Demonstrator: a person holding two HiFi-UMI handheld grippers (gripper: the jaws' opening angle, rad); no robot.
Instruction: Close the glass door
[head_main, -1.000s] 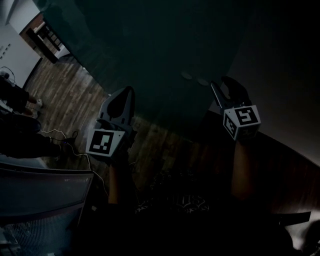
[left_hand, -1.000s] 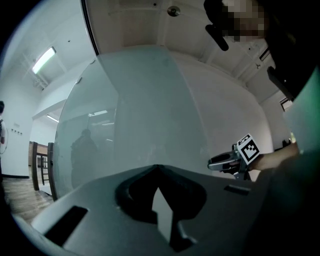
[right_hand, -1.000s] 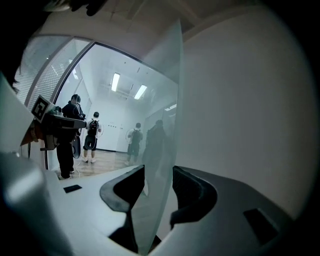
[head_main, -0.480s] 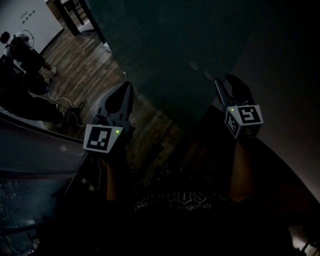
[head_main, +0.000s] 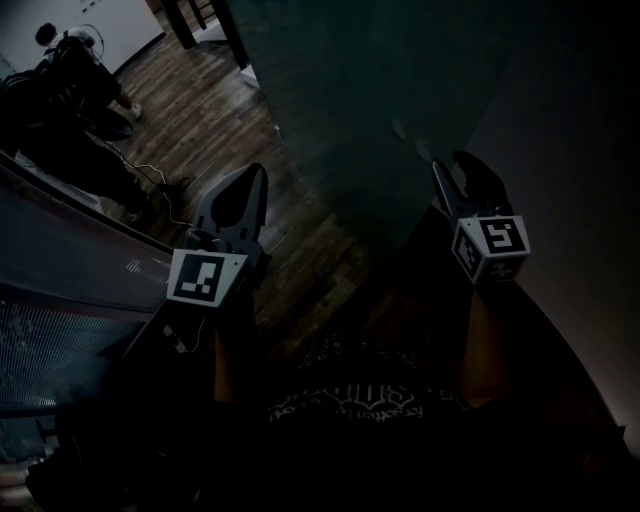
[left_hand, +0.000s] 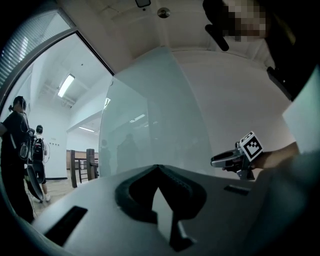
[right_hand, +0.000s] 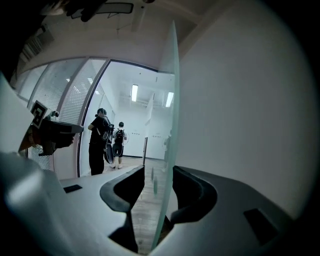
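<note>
Here, the glass door (head_main: 380, 90) stands open near the wall. The right gripper (right_hand: 157, 177), jaws spread, straddles its free edge; the left gripper (left_hand: 157, 167), jaws pressed together, holds nothing. Best to seat the edge deep between the jaws, then swing steadily.

I count one glass door (left_hand: 150, 130), two claws of mine (a left claw (head_main: 252, 185) and a right claw (head_main: 452, 170)), and two people beyond: a nearer person (right_hand: 99, 142) and a farther person (right_hand: 119, 146).
</note>
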